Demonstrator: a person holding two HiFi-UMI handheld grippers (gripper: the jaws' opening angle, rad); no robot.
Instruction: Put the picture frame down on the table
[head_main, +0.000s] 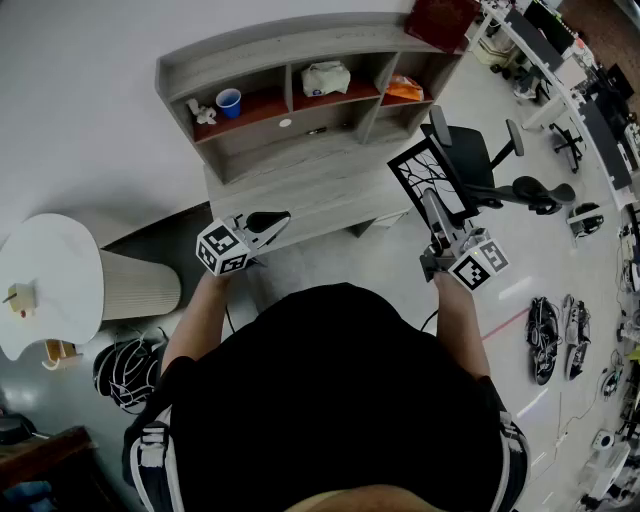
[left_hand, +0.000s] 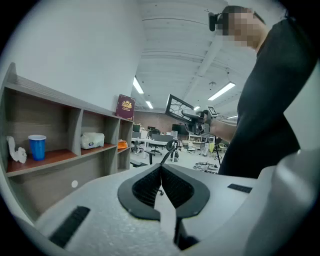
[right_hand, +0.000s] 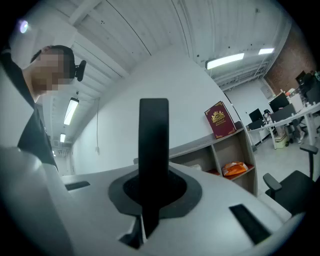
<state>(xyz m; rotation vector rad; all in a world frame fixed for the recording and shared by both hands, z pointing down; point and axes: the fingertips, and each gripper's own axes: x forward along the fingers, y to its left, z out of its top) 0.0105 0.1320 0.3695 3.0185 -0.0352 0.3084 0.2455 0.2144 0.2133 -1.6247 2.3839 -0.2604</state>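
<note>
**Head view.**
- Right gripper (head_main: 433, 212): jaws clamped on the lower edge of the picture frame (head_main: 430, 175). The frame stands up beyond the jaw tips, tilted. It has a black border and a branch pattern on white.
- Left gripper (head_main: 280, 218): jaws together, nothing in them. The frame is well off to their right side.
- Grey desk with shelves (head_main: 300, 190): lies ahead of both pairs of jaws. The frame is clear of its top, by the desk's right end and in front of an office chair (head_main: 480, 160).
- On the shelves: a blue cup (head_main: 229, 101), a white bundle (head_main: 326, 77) and an orange packet (head_main: 404, 88). A red book (head_main: 438, 20) is on the top, cut off by the picture's edge.
- The person's black shirt hides the floor below the hands.

**Left gripper view.**
- Left gripper (left_hand: 160, 172): ribbed pads meet in a closed point, with no object between them.
- The picture frame (left_hand: 179, 105) shows far beyond the tips and to their right, seen from its back edge, small and dark. Its pattern cannot be made out here.
- The right gripper (left_hand: 197, 120) shows beneath the frame, though its grip is too small to read.
- The cup (left_hand: 37, 146) and the book (left_hand: 125, 107) stand left of the jaws.

**Right gripper view.**
- Right gripper (right_hand: 152, 175): pads pressed on the frame (right_hand: 153, 135). The frame rises edge-on as one dark bar straight out of the jaws, its face unseen.
- To the right of the jaws are the book (right_hand: 220, 119), the packet (right_hand: 234, 169) and the chair (right_hand: 295, 187).
- The left gripper is out of this view.
</note>
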